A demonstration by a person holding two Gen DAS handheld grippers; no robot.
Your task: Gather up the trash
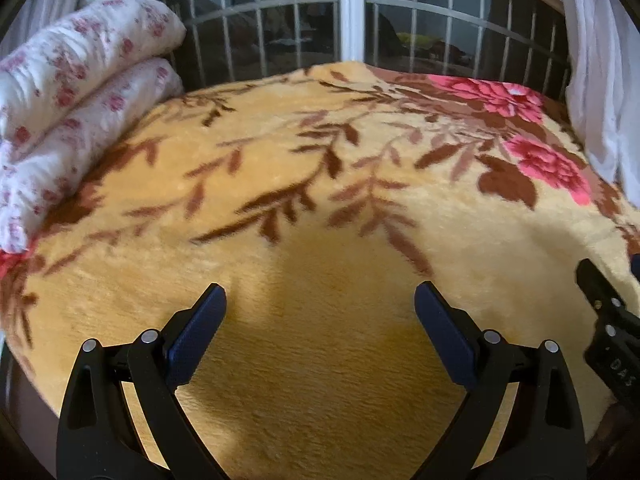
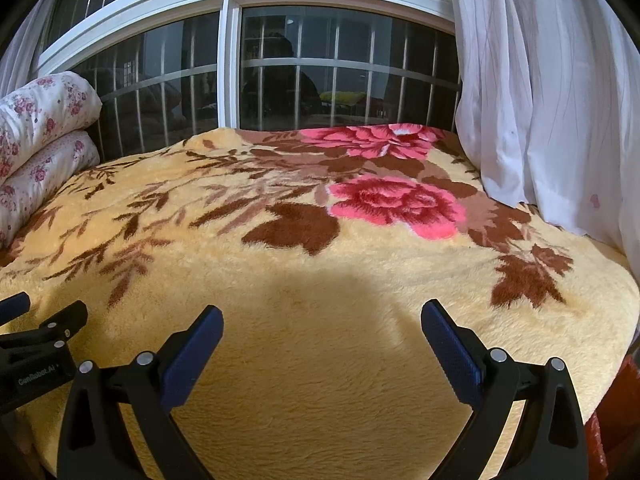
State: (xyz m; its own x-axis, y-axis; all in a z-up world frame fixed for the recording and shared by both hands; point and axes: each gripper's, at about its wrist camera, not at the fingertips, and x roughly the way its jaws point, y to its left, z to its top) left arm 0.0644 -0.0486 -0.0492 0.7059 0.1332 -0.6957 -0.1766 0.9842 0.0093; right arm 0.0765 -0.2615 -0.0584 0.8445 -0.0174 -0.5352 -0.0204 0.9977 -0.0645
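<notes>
No trash shows in either view. My left gripper (image 1: 320, 296) is open and empty, held over the near part of a yellow floral blanket (image 1: 320, 184) on a bed. My right gripper (image 2: 322, 316) is open and empty over the same blanket (image 2: 320, 280). The right gripper's side shows at the right edge of the left wrist view (image 1: 608, 320). The left gripper's side shows at the left edge of the right wrist view (image 2: 36, 340). Both sit side by side near the bed's front edge.
A folded white quilt with pink flowers (image 1: 76, 96) lies at the back left, also in the right wrist view (image 2: 40, 136). A barred window (image 2: 280, 72) stands behind the bed. A white curtain (image 2: 552, 100) hangs at the right.
</notes>
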